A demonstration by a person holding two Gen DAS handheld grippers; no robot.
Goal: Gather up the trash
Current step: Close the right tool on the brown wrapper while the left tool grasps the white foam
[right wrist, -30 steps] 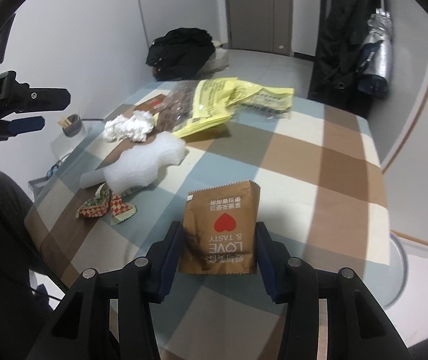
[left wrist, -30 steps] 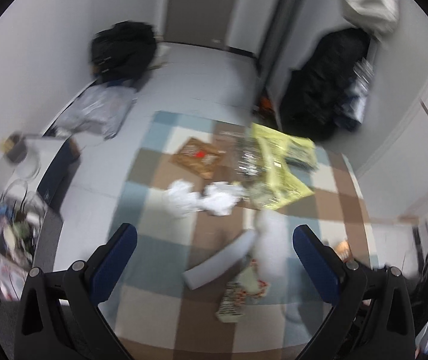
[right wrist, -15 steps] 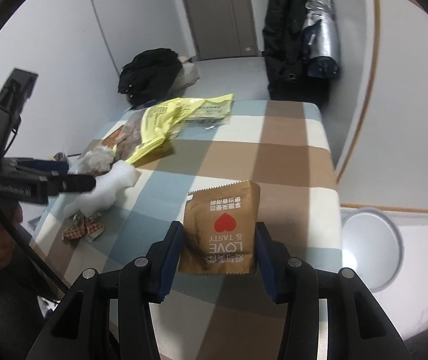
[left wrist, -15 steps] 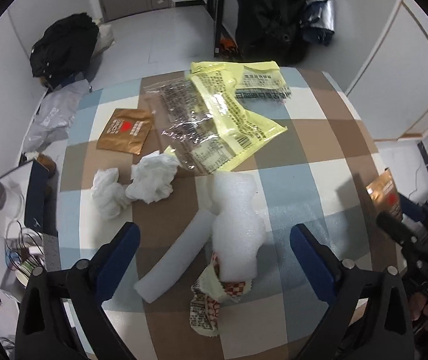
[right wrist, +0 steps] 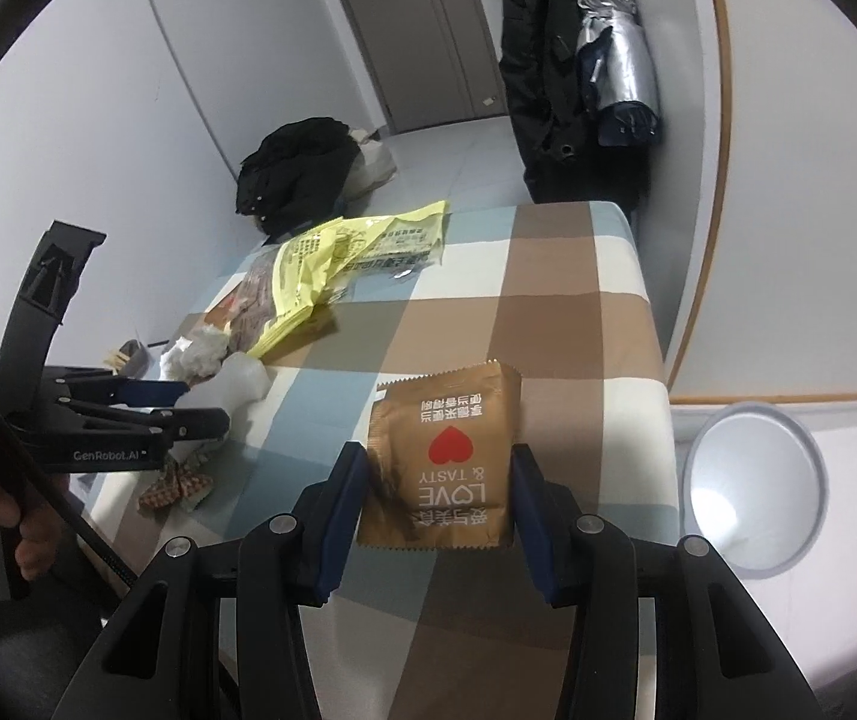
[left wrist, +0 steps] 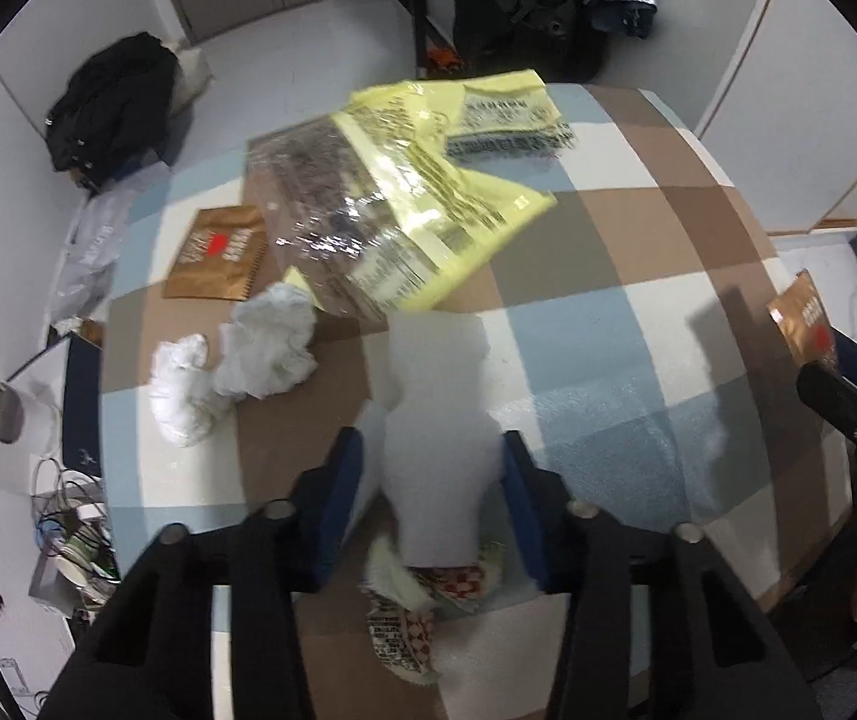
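Where foam (left wrist: 437,450) overlaps, checkered wrapper (left wrist: 422,600) half-hidden

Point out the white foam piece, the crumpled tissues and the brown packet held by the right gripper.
white foam piece (left wrist: 437,420): left wrist view, middle of its body between the closing fingers.
crumpled tissues (left wrist: 269,348): left wrist view, centre of the larger wad.
brown packet (right wrist: 443,450): right wrist view, beside the red heart.
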